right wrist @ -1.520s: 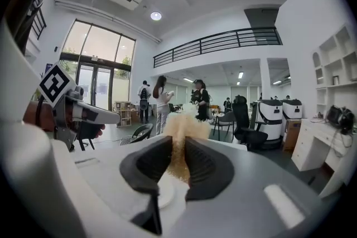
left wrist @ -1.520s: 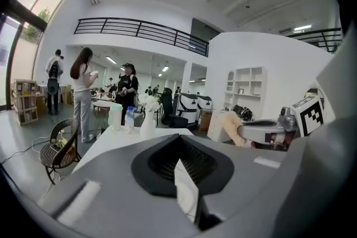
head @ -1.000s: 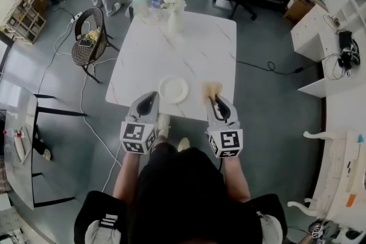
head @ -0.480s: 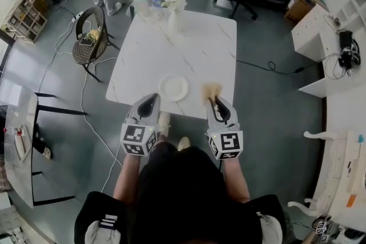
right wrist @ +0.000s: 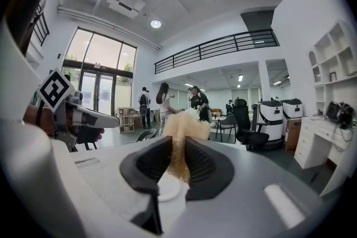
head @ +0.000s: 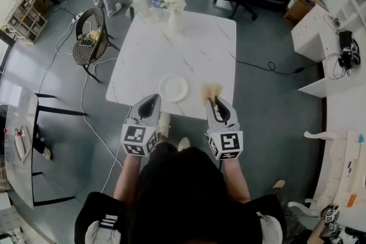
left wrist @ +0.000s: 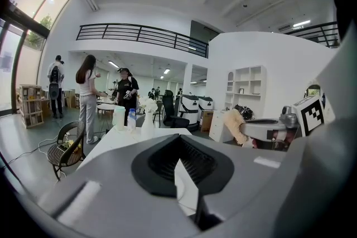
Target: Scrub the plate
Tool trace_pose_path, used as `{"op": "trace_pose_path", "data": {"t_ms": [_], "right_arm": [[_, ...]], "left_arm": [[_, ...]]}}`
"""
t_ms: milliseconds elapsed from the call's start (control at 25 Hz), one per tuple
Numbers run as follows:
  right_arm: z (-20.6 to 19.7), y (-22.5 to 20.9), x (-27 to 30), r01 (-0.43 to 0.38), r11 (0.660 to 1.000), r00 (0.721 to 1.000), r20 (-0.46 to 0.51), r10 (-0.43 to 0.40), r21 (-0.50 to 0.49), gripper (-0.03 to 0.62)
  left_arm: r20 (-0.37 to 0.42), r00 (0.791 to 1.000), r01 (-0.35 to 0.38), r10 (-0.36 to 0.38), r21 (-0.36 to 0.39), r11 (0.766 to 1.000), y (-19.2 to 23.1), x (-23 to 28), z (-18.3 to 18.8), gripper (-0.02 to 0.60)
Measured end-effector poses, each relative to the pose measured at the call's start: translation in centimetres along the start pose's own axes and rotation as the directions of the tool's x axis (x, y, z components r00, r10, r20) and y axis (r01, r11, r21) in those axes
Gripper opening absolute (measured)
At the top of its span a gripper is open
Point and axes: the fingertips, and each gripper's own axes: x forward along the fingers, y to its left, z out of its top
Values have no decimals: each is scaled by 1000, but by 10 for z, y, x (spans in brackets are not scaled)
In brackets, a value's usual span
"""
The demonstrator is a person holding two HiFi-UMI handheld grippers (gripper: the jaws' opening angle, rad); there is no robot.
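Pinching tan fibrous scrubber (head: 212, 90), right claw (head: 213, 100) was held at table (head: 189, 48) edge; left claw (head: 151, 99) was pressed together, empty. White plate (head: 173, 89) was seen ahead, between both claw tips, unpinned. Risk judged: plate could be shoved along table by scrubbing strokes.

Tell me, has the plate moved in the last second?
No. The plate lies in the same spot as before, just inside the near edge of the table.
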Motion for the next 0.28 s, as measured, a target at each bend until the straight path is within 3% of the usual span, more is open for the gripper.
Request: {"op": "trace_pose_path", "data": {"t_ms": [280], "right_arm": [[-1, -2, 0, -2, 1000, 1000, -5, 2, 5, 77]], "left_arm": [[-6, 1000, 4, -4, -3, 1000, -1, 3, -1, 8]]}}
